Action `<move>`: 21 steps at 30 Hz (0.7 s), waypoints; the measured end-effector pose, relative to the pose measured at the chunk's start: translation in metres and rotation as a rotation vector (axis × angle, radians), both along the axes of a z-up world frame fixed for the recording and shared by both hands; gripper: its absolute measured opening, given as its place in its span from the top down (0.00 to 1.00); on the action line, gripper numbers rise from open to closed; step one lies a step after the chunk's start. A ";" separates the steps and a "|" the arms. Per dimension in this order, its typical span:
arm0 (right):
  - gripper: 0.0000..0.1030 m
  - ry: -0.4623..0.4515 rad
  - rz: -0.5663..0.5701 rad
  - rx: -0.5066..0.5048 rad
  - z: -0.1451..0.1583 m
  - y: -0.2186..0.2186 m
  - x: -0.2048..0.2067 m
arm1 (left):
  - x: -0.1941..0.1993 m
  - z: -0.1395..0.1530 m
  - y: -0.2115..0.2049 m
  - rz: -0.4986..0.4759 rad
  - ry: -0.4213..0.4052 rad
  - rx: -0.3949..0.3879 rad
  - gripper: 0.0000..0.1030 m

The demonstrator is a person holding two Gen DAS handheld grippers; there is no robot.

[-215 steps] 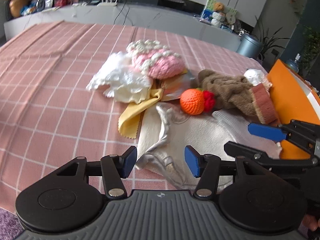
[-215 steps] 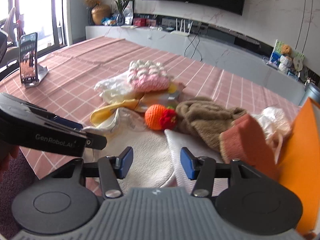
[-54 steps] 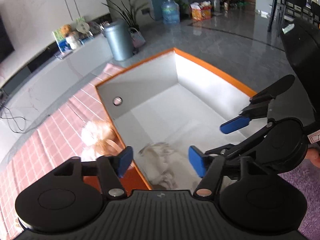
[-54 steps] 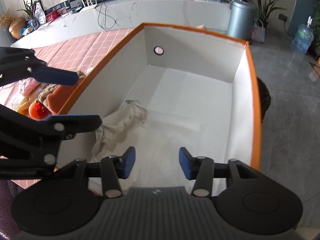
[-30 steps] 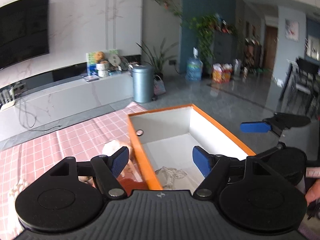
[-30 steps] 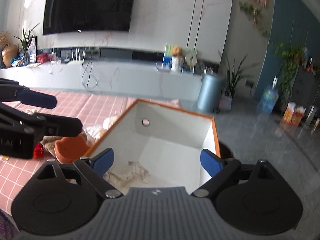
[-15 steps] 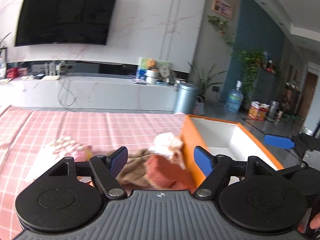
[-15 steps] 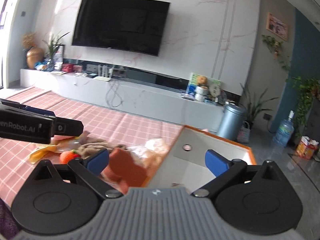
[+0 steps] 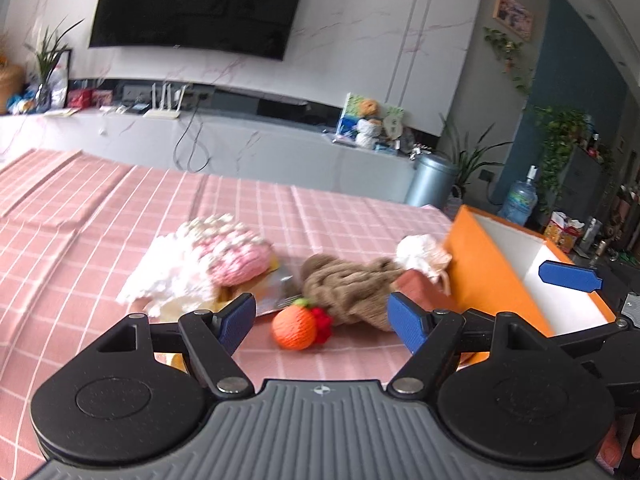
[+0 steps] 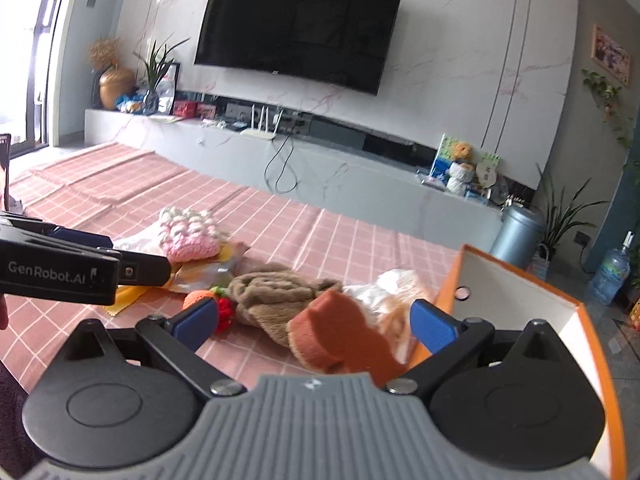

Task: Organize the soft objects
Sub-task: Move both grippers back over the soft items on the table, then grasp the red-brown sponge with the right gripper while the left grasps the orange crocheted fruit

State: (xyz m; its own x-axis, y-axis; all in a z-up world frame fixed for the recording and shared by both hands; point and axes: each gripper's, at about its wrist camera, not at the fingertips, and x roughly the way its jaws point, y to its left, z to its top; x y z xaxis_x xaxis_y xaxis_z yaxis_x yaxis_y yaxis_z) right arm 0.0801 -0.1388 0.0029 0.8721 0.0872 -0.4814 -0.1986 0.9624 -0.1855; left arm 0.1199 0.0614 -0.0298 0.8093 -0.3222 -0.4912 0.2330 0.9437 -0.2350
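Observation:
Soft things lie in a heap on the pink checked tablecloth (image 9: 80, 216): a pink and white knitted piece (image 9: 236, 254), white cloth (image 9: 172, 276), a brown knitted bundle (image 9: 344, 280), an orange crocheted ball (image 9: 294, 328) with a red bit, and an orange-brown sponge (image 10: 340, 336). The orange box (image 9: 492, 276) with white inside stands at the right. My left gripper (image 9: 322, 320) is open above the ball, nothing between its pads. My right gripper (image 10: 314, 322) is open wide over the sponge and brown bundle (image 10: 276, 290), holding nothing.
A crinkled white bag (image 10: 396, 284) lies against the box wall (image 10: 448, 280). A yellow cloth (image 10: 124, 294) and a foil packet (image 10: 208, 272) sit under the heap. Beyond the table are a long grey console, a black TV, a metal bin (image 10: 518, 232) and plants.
Both grippers have swung left from over the box to the heap on the table and dipped toward it. The right gripper's jaws have widened. Nothing was picked up.

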 end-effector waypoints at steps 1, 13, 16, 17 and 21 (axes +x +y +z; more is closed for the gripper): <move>0.03 0.012 0.003 -0.001 -0.003 0.002 0.004 | 0.001 -0.003 0.003 0.004 0.010 -0.003 0.14; 0.35 0.138 0.072 -0.009 -0.039 0.030 0.051 | 0.022 -0.033 0.022 0.016 0.110 -0.038 0.21; 0.39 0.149 0.091 -0.020 -0.045 0.037 0.062 | 0.029 -0.035 0.023 0.008 0.125 -0.041 0.23; 0.39 0.144 0.082 -0.028 -0.046 0.039 0.064 | 0.031 -0.036 0.022 0.000 0.125 -0.042 0.23; 0.34 0.129 0.034 -0.075 -0.050 0.035 0.072 | 0.042 -0.036 0.010 -0.051 0.104 -0.007 0.23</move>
State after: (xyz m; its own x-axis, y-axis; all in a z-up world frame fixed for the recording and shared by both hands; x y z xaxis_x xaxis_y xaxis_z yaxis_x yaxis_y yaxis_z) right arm 0.1518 -0.1041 -0.0468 0.8000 0.0752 -0.5952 -0.2572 0.9393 -0.2271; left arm 0.1614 0.0712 -0.0658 0.7362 -0.3656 -0.5696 0.2548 0.9294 -0.2671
